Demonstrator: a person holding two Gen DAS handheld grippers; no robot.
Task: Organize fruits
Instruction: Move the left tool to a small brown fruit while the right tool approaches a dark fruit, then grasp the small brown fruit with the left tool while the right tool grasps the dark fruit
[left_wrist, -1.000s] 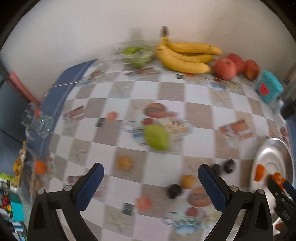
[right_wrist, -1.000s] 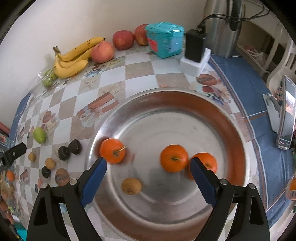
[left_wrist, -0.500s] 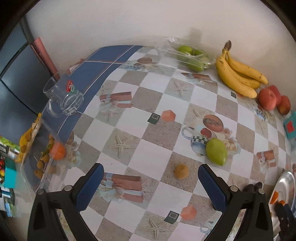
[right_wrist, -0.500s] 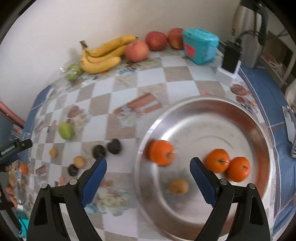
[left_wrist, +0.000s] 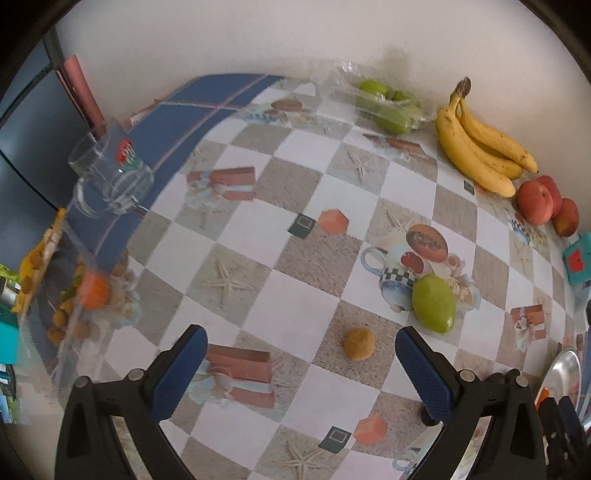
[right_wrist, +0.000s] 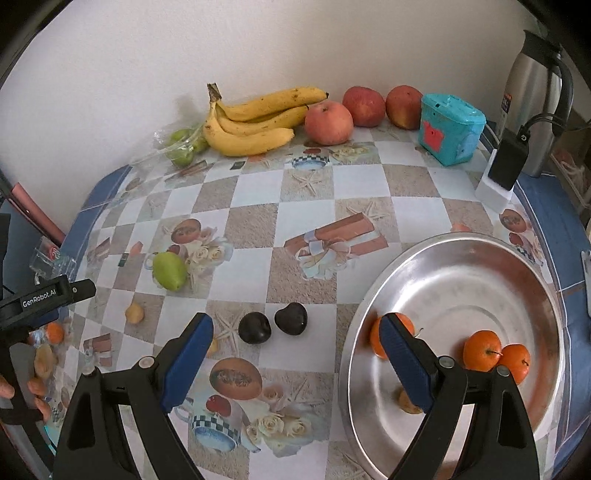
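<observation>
Left wrist view shows the left tongs (left_wrist: 301, 360) spread wide and empty above the checked surface (left_wrist: 295, 295). A small tan fruit (left_wrist: 358, 344) lies between the blue fingers (left_wrist: 181, 369), nearer the right one, on a sandy square. Just beyond the right finger sits a green pear (left_wrist: 433, 303), lying on a printed cup. Far ahead by the wall are a bag of green fruit (left_wrist: 388, 105), bananas (left_wrist: 476, 147) and red apples (left_wrist: 543, 203), in a row running to the right. Off to the left stands a glass mug (left_wrist: 110, 173); below it, at the surface's edge, a clear tray (left_wrist: 74, 314) holds an orange and small brownish pieces, blurred. At the far right edge a sliver of the metal plate (left_wrist: 569, 373) shows.

Right wrist view shows the right tongs (right_wrist: 295, 347), also wide open and holding nothing. Two dark plums (right_wrist: 272, 324) lie side by side, touching, between the fingers and slightly ahead. The plate (right_wrist: 480, 277) sits under and right of the right finger, with three oranges (right_wrist: 480, 350) in it: one partly hidden behind the finger, two touching further right. A small tan fruit in the plate is mostly hidden by that finger. Left of the left finger lie the pear and the small tan fruit, with the left tongs at the edge of view. Far ahead, right of the apples, stand a teal box (right_wrist: 450, 129) and a steel kettle (right_wrist: 532, 92).
</observation>
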